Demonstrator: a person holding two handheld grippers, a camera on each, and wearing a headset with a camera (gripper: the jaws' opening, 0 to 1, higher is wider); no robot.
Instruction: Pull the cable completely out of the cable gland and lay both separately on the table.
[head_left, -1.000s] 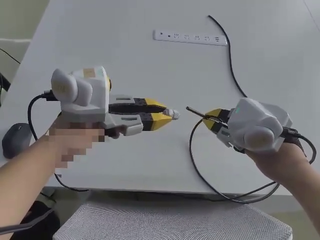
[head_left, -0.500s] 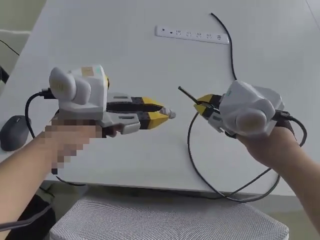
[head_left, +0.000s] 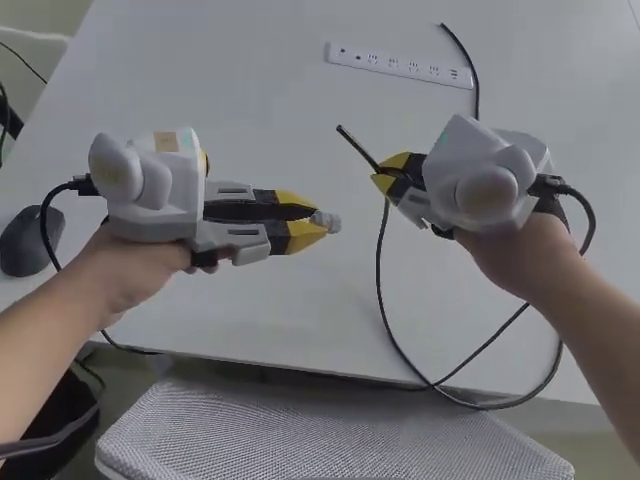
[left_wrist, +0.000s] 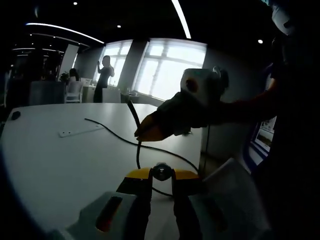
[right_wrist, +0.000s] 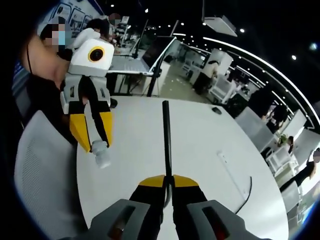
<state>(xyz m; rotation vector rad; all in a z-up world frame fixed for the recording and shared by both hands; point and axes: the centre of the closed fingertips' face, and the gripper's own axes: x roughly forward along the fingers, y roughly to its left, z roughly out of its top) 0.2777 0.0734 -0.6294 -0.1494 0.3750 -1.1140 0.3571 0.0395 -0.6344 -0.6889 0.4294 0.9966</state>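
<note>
My left gripper (head_left: 312, 222) is shut on a small pale cable gland (head_left: 326, 221), held above the table's front edge. In the left gripper view the gland (left_wrist: 163, 171) sits between the yellow jaw tips. My right gripper (head_left: 388, 178) is shut on a thin black cable (head_left: 382, 270), whose free end (head_left: 350, 145) sticks up and to the left, apart from the gland. The cable loops down past the table edge and back to the right hand. In the right gripper view the cable (right_wrist: 166, 130) runs straight out from the jaws, with the left gripper (right_wrist: 92, 120) and gland (right_wrist: 102, 156) off to the left.
A white power strip (head_left: 400, 66) lies at the far side of the white table (head_left: 200, 90), its black cord (head_left: 470, 75) trailing right. A dark mouse (head_left: 25, 240) rests at the left edge. A grey mesh chair seat (head_left: 330, 440) is below the front edge.
The right gripper has lifted up and away with the cable, so the cable's free end now stands higher and farther from the gland. The left gripper has stayed about where it was.
</note>
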